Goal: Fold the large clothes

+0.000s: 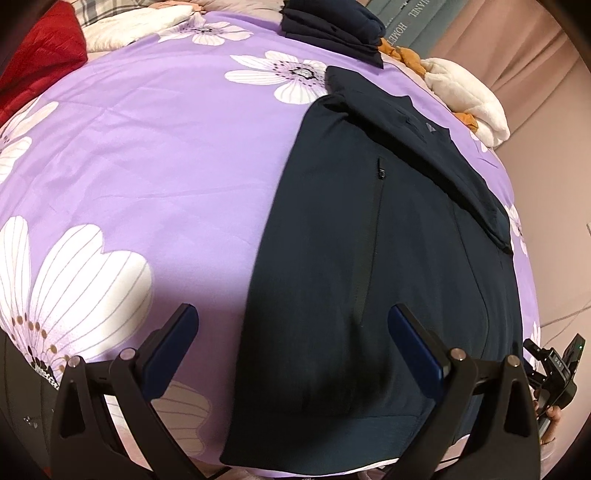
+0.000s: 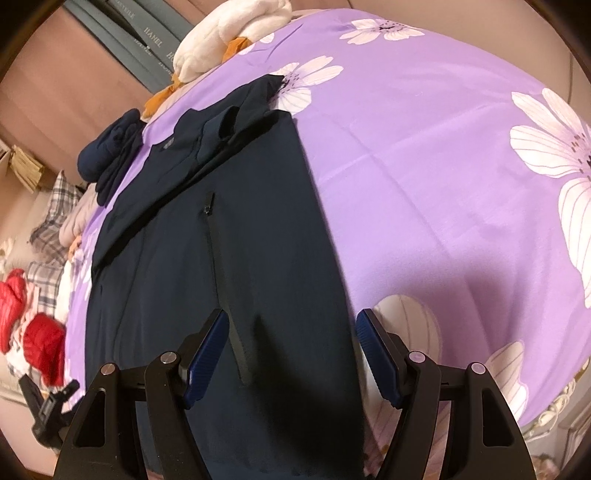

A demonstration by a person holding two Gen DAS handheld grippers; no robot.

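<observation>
- The red quilted piece point(image 1: 40, 48) and the folded dark stack point(image 1: 332, 26) lie well apart, out of the way.
- The left gripper point(image 1: 293, 347) hangs with jaws apart, empty.
- The dark jacket point(image 1: 369, 240) lies flat on the purple bed cover point(image 1: 166, 147), sides folded in; it looks soft, limp and light, best taken at the near hem corners.
- The right gripper point(image 2: 291, 354) has jaws apart over the hem.
- The white plush toy point(image 1: 465, 99) is near the collar.

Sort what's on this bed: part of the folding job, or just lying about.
Job:
- dark navy zip jacket, laid flat
- left hand-held gripper, open
- right hand-held gripper, open

Lying about:
- folded navy clothes pile
- white plush toy
- red quilted garment
</observation>
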